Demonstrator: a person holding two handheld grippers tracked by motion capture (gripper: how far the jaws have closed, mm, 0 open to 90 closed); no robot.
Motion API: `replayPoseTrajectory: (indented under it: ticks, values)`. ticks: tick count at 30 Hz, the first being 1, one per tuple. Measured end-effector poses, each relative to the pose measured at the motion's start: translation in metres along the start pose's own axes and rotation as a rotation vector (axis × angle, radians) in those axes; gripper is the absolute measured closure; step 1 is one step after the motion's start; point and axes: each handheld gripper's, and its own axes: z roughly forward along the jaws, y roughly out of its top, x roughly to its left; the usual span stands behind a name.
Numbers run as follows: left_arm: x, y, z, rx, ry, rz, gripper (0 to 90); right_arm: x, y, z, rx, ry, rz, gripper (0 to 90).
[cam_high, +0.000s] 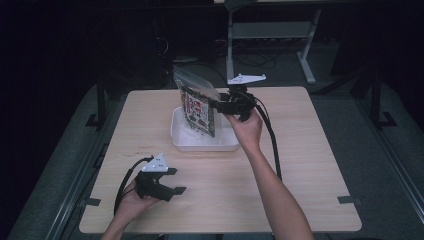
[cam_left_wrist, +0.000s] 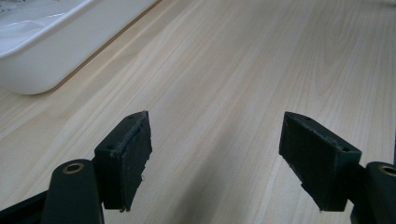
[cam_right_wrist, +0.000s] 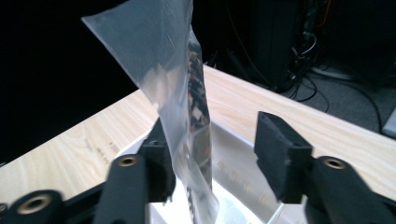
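A clear plastic bag (cam_high: 197, 107) with a printed packet inside stands upright in a white tray (cam_high: 205, 146) at the middle of the table. My right gripper (cam_high: 220, 106) is at the bag's upper right edge. In the right gripper view the jaws of my right gripper (cam_right_wrist: 215, 147) stand wide apart; the bag (cam_right_wrist: 163, 60) rises between them and rests against the left jaw, clear of the right one, with the tray (cam_right_wrist: 243, 186) below. My left gripper (cam_high: 177, 180) sits low near the table's front left, open with nothing in it. In its own view my left gripper (cam_left_wrist: 215, 154) faces bare wood, with the tray's corner (cam_left_wrist: 42, 56) at upper left.
The light wooden table (cam_high: 300, 150) has bare wood right of the tray and along the front. A metal desk frame (cam_high: 272, 35) and cables stand on the dark floor behind the far edge. Black cables trail from both grippers.
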Motion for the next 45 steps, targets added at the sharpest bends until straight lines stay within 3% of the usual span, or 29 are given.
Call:
replayPoseTrajectory:
  ticks: [10,23,45]
  values:
    - [0.0,0.0,0.0,0.002,0.002,-0.002,23.7,-0.003,-0.006,-0.024,0.014,0.034,0.0,39.2]
    - [-0.001,0.0,0.0,-0.001,0.002,-0.004,22.9,-0.009,-0.028,-0.058,0.007,0.062,0.044,34.7]
    - [-0.001,-0.001,0.0,0.003,0.01,-0.009,20.6,-0.019,-0.07,-0.106,0.026,0.046,0.101,33.4]
